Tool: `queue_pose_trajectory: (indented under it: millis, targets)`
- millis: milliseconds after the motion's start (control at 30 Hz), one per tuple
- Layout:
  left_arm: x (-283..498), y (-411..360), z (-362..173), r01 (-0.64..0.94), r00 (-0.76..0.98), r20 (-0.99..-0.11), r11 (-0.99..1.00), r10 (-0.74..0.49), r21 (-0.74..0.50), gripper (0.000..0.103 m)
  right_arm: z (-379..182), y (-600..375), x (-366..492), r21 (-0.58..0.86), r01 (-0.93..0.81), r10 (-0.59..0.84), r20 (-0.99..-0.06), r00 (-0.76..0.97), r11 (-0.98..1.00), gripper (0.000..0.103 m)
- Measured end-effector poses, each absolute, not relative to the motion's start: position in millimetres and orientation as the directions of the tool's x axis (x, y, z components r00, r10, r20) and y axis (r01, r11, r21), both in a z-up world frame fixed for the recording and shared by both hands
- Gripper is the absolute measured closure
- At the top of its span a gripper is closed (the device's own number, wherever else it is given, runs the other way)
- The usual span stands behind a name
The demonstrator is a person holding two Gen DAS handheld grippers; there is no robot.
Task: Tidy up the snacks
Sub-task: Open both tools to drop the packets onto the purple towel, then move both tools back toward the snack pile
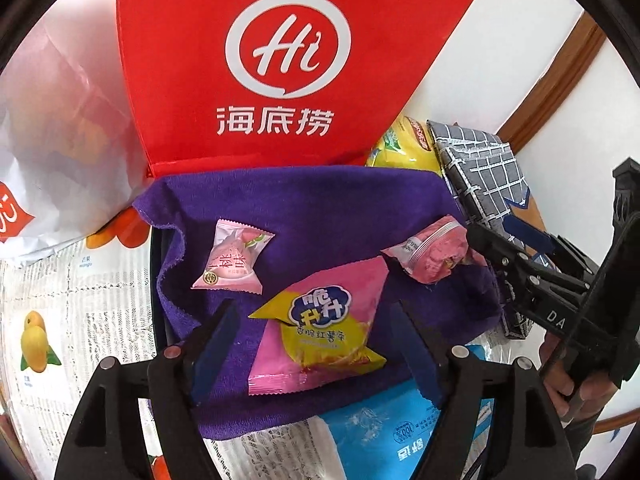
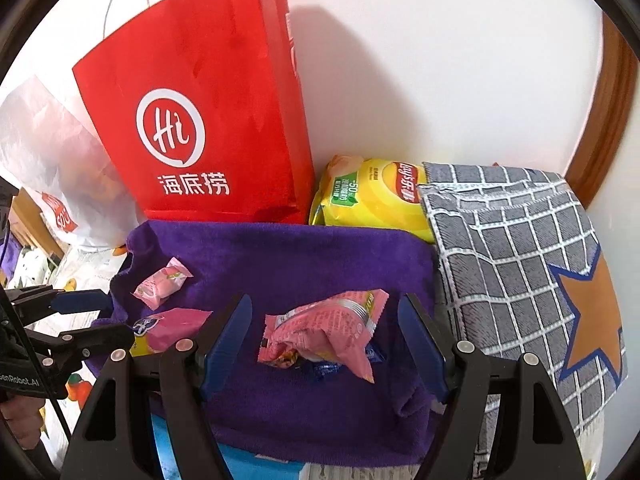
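Observation:
Three pink snack packets lie on a purple towel [image 1: 320, 200]. A pink and yellow sweet-potato packet [image 1: 320, 328] lies between the fingers of my open left gripper [image 1: 316, 344]. A small peach candy packet [image 1: 234, 258] lies to its left. A crumpled pink packet [image 2: 324, 330] lies between the fingers of my open right gripper [image 2: 324, 340]; it also shows in the left wrist view [image 1: 434, 252], with the right gripper [image 1: 492, 240] next to it. In the right wrist view the left gripper [image 2: 88, 316] is at the left by the sweet-potato packet [image 2: 168, 330] and the peach candy [image 2: 162, 280].
A red paper bag [image 2: 208, 112] stands behind the towel, a white plastic bag [image 2: 52, 168] to its left. A yellow chips bag [image 2: 372, 196] and a grey checked pouch with an orange star [image 2: 528, 280] sit at the right. A blue packet [image 1: 392, 432] lies in front.

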State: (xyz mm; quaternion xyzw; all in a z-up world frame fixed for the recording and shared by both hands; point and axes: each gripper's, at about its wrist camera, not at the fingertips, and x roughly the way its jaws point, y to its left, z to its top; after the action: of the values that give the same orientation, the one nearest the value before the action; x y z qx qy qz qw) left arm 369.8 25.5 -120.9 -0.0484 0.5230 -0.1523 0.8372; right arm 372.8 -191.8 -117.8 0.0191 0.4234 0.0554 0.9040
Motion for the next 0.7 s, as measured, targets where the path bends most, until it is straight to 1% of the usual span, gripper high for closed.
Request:
queue_pose_trajectory:
  millis: [167, 333, 467, 533, 700]
  targets:
    - [362, 24, -108, 0.203, 0.450, -0.850, 0.958, -0.274, -0.202, 0.027, -112, -195, 355, 0.052, -0.055, 0.075, -0.751, 0.655, 0.997, 0.028]
    - [351, 30, -89, 0.197, 0.490, -0.819, 0.953, -0.300, -0.231, 0.028, -101, -200, 333, 0.055, -0.032, 0.062, -0.740, 0.670, 0.998, 0.028]
    - [344, 38, -73, 0.146, 0.539, -0.797, 0.962, -0.273, -0.231, 0.028, -91, -201, 314, 0.010, 0.006, 0.004, -0.730, 0.683, 1.000, 0.028]
    - [339, 40, -65, 0.145, 0.553, -0.788, 0.963, -0.271, -0.229, 0.028, -86, -203, 303, -0.001, 0.024, -0.017, -0.726, 0.687, 1.000, 0.028]
    - [322, 39, -49, 0.145, 0.565, -0.777, 0.961, -0.276, -0.236, 0.028, -79, -210, 274, 0.046, 0.036, 0.009, -0.734, 0.680, 0.998, 0.028]
